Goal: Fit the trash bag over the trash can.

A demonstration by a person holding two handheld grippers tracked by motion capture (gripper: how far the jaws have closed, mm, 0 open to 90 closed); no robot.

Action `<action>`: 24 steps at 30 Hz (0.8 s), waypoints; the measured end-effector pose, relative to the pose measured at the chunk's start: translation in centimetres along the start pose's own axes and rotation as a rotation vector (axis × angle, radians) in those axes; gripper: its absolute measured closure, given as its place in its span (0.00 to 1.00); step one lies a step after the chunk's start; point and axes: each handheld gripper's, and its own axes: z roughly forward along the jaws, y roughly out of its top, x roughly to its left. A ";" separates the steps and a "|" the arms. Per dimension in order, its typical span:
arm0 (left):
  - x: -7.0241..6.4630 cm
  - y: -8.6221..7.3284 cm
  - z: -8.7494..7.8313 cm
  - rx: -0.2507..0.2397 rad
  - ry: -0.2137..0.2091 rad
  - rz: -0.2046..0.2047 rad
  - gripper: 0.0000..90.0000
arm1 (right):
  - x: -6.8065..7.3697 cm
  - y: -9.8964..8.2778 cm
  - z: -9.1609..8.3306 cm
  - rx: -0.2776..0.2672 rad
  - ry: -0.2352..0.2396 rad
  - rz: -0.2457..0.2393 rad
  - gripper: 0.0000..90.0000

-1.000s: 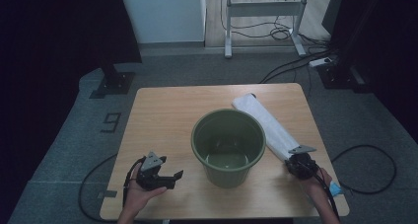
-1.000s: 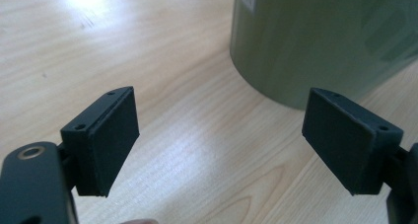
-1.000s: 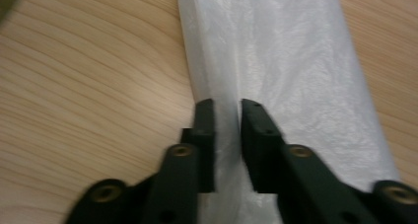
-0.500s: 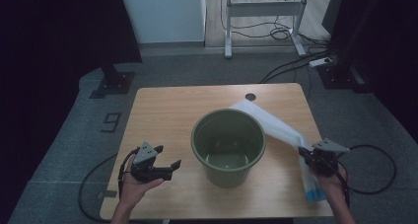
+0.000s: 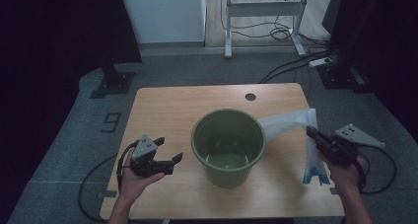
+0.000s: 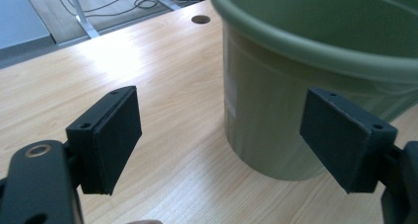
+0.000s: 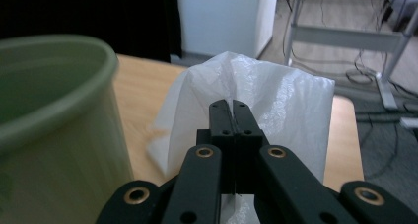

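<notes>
Lifted off the wooden table (image 5: 187, 105) since a second ago, the thin white plastic bag (image 5: 291, 125) now hangs in the air from the right gripper (image 5: 311, 132). Back then it lay flat on the tabletop beside the round green plastic bucket (image 5: 227, 146). This claw's jaws have just finished closing and stand pressed together on a fold of the film. In the right gripper view the crumpled sheet (image 7: 276, 100) billows up just beyond the shut tips (image 7: 231, 108). From the high view, one end of the bag droops below the claw toward the table's right edge, and the other end stretches from the tips toward the bucket's rim. The left gripper (image 5: 170, 160) has also risen a little. Its pads (image 6: 111, 135) stand wide apart with nothing between them, and the bucket wall (image 6: 266, 115) stands just ahead of them, nearer the right-hand pad.

Judging by this, the step in hand is picking up the bag, probably to line the bucket. Next, the mouth of the bag likely needs finding and opening. That calls for the free left claw to come across and pinch a single layer near the right claw's grip. The two can then pull apart and spread the opening over the rim, with care not to tip the light bucket.
</notes>
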 end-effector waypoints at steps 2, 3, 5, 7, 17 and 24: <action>-0.2 0.3 -0.1 0.000 -0.001 0.009 0.18 | 0.1 1.0 -0.3 -0.032 0.011 0.007 0.99; -0.2 0.3 -0.1 0.000 -0.001 0.009 0.18 | 0.1 1.0 -0.3 -0.032 0.011 0.007 0.99; -0.4 0.7 -0.3 -0.004 -0.004 0.018 0.18 | 0.2 2.5 -0.8 -0.075 0.026 0.013 0.99; -0.4 0.8 -0.3 -0.007 -0.005 0.018 0.18 | 0.5 3.3 -1.1 -0.099 0.033 0.012 0.99; -1.1 2.0 -0.9 -0.021 -0.017 0.035 0.19 | 2.0 5.3 -1.8 -0.151 0.104 -0.007 0.99; -2.0 3.3 -1.2 -0.028 -0.036 0.053 0.20 | 3.4 7.5 -2.7 -0.196 0.142 -0.035 0.99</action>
